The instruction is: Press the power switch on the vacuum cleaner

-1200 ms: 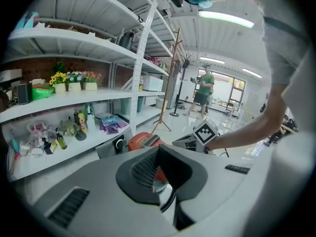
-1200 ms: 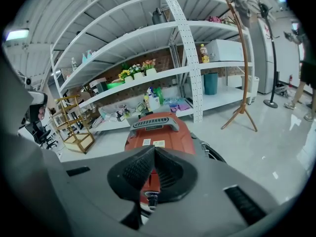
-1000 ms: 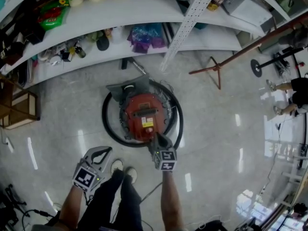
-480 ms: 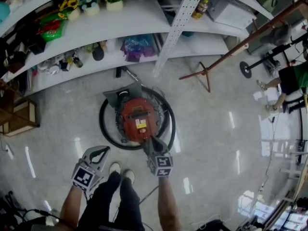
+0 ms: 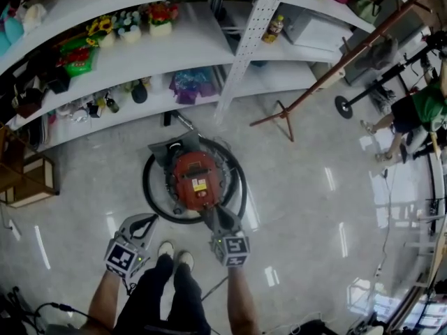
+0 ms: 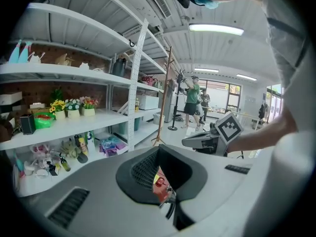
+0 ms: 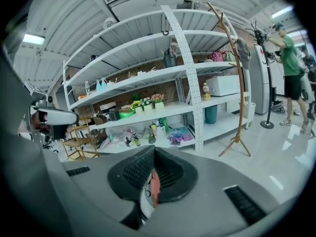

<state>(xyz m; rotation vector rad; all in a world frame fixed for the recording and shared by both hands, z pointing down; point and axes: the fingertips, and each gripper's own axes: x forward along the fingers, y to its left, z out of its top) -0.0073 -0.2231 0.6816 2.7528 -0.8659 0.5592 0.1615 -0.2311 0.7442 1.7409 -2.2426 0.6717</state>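
A glossy pale tiled floor [image 5: 307, 208] runs up to long white shelving [image 5: 188, 44] along the far edge, with a small wooden rack [image 5: 31, 180] at the left wall. The left gripper [image 5: 150, 219] hangs clenched and empty beside the red vacuum cleaner [image 5: 193, 176], which stands mid-floor ringed by its black hose [image 5: 149, 190]. The right gripper [image 5: 211, 211], jaws pressed together, points at the vacuum's near rim; to the right, open floor reaches a wooden coat stand [image 5: 279, 117] and a distant person [image 5: 412, 110].

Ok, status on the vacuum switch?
Both jaws shut, empty. Right gripper tip at near edge of red vacuum cleaner; left gripper held aside. Black hose rings it, nothing blocking.
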